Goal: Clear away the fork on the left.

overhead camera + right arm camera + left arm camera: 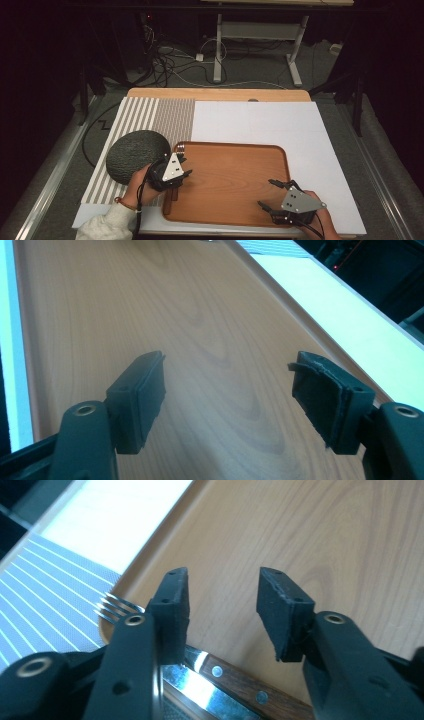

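The fork [112, 607] is lying at the wooden tray's [235, 180] left edge, under the left gripper [222, 612], fingers standing apart above its handle. The right gripper [227, 400] is hovering, fingers apart, over bare tray.

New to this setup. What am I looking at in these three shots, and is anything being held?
No robot: a person holds a two-jaw hand tool in each hand. The overhead shot looks down on the table. The left gripper is at the left end of a wooden tray, the right gripper near its right end. The other two shots come from cameras on each gripper, looking along its black jaws. Both are open and hold nothing. Under the left one lie a fork and a wood-handled knife. A dark round cushion sits on a striped mat.
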A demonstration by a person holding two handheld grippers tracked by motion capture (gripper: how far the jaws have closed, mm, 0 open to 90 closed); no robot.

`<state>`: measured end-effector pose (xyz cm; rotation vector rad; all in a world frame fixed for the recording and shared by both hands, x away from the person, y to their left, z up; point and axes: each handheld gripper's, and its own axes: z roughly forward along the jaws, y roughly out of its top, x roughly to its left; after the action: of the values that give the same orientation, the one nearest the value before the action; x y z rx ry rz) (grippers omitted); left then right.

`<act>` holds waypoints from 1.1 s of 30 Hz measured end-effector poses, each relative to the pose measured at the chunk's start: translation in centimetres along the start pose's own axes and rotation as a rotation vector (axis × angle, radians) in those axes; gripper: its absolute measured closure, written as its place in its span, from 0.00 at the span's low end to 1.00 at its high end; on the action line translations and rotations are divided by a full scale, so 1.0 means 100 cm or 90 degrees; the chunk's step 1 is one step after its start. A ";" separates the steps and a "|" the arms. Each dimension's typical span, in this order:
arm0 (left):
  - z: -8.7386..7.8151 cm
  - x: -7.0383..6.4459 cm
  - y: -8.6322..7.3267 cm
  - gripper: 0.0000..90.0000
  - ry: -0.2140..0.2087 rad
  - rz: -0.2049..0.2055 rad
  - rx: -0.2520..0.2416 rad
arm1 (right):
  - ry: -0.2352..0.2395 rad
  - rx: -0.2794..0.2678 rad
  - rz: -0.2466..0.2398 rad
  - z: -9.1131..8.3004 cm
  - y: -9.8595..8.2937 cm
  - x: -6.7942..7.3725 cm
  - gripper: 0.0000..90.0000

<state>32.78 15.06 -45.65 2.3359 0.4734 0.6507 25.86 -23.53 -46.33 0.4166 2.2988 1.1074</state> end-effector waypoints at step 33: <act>-0.031 -0.001 -0.001 0.20 0.055 0.024 -0.102 | -0.075 -0.050 0.038 -0.008 0.000 -0.005 0.25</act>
<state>30.89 16.64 -43.68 2.1763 0.4018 0.7814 25.78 -24.30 -45.69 0.5082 2.1460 1.1666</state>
